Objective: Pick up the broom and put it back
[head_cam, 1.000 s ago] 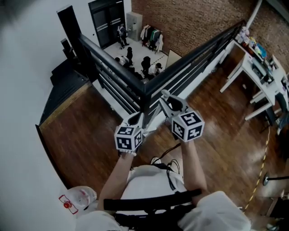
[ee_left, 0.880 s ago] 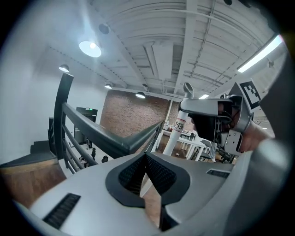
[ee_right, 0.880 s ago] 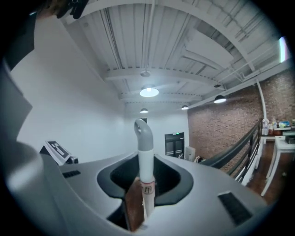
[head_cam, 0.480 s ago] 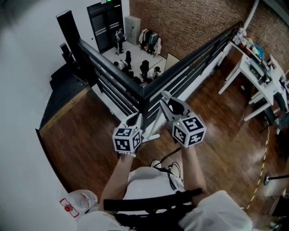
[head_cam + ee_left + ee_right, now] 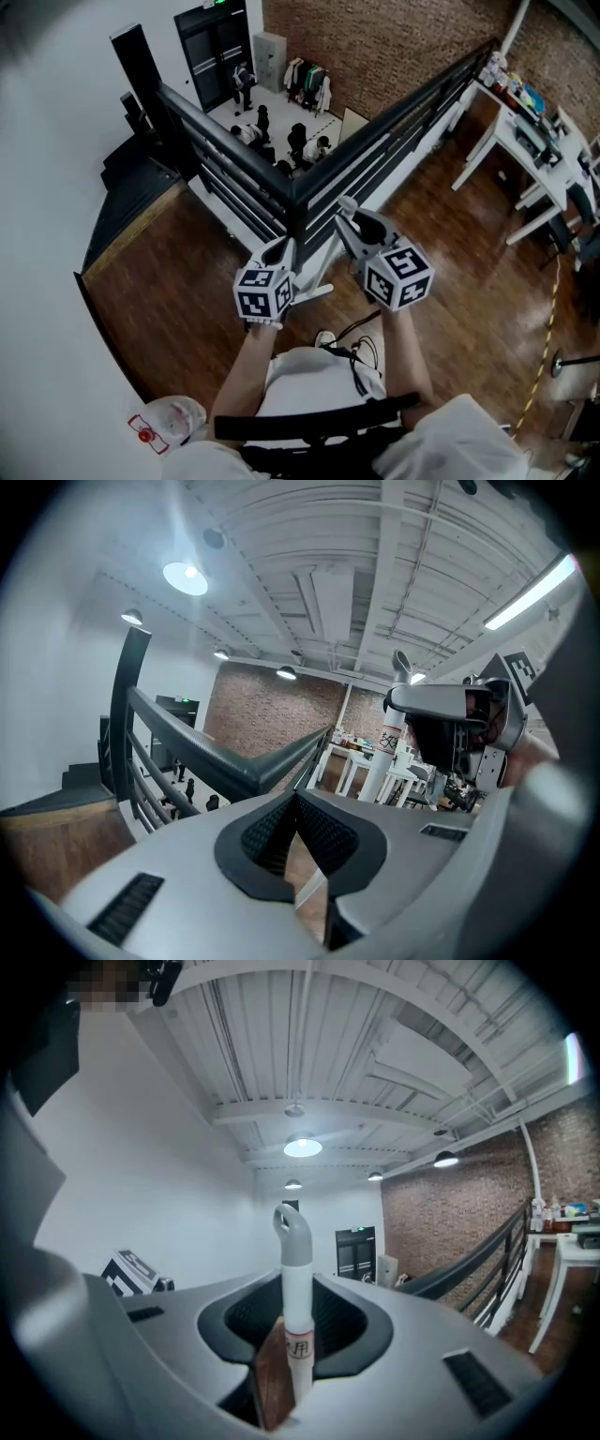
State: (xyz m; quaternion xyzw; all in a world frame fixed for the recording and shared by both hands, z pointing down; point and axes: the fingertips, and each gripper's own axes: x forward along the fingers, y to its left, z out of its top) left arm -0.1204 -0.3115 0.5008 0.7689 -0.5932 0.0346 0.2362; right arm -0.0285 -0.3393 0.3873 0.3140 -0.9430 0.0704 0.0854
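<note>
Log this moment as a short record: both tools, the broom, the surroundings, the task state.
right tool: shut on the broom handle, which stands up between its jaws
broom handle: white, with a grey hooked tip on top
left tool: jaws together at the tips, nothing between the pads
setting: wooden floor beside a black railing; white desks at the right
task state: broom in hand, not yet put back

The grey left gripper [image 5: 295, 803] has its black ribbed pads [image 5: 328, 832] pressed together at the tips, and a thin white strip [image 5: 309, 892] shows in the gap beneath them. Just beyond runs a dark metal railing [image 5: 216, 761]. Behind the railing stands a red brick wall [image 5: 267, 710], and to the railing's right are white surfaces on thin legs [image 5: 361, 766].
</note>
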